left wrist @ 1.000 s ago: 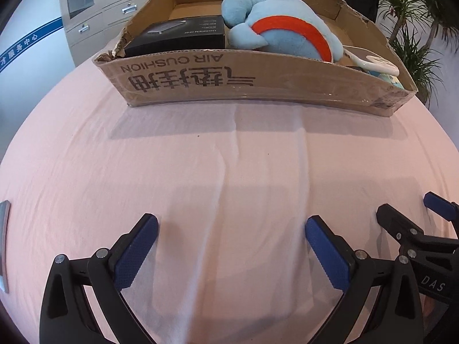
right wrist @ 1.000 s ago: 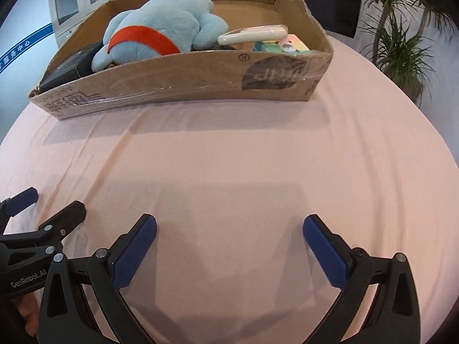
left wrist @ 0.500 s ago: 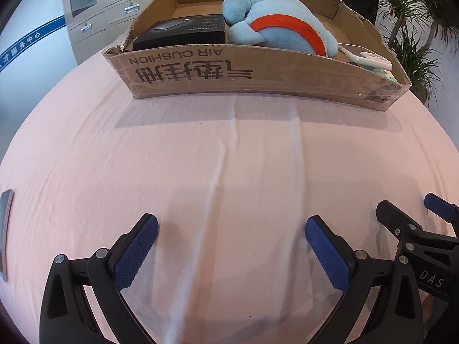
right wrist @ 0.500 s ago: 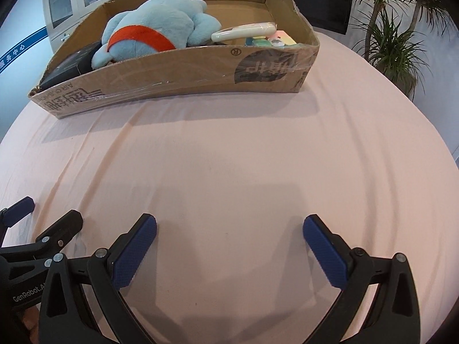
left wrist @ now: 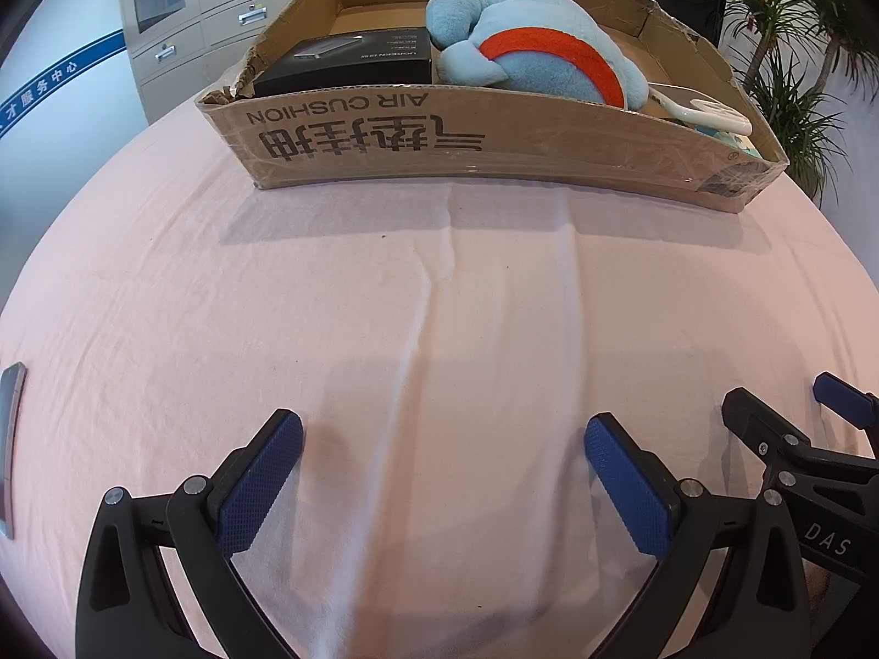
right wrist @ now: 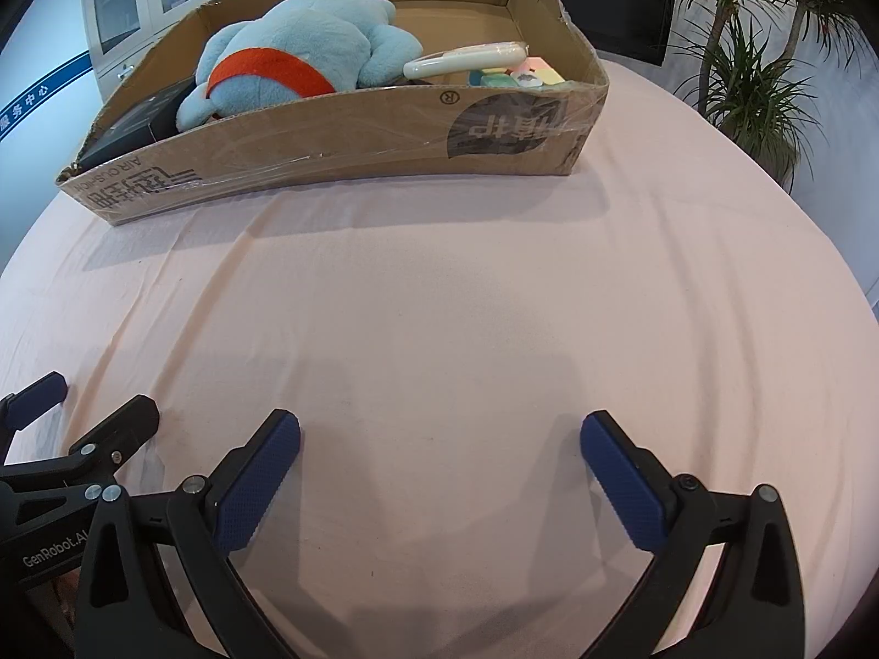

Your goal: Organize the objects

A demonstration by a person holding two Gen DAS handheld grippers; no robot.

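The cardboard box (left wrist: 494, 143) lies crosswise far ahead of both tongs, its long side facing them, with bare pink cloth (right wrist: 439, 318) between. Inside it, left to right, sit the black case (left wrist: 351, 57), blue plush (right wrist: 296, 55), white remote (right wrist: 467, 59) and coloured blocks (right wrist: 522, 77). The left gripper (left wrist: 442, 472) and right gripper (right wrist: 439, 472) gape wide and empty, about equally near the box.

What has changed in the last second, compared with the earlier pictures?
Both grippers, left and right, drew back from the cardboard box, which now looks smaller and farther in both views. Nothing was taken or released. Both grippers stay open and empty above the pink cloth; the plush toy and black box lie unchanged inside.
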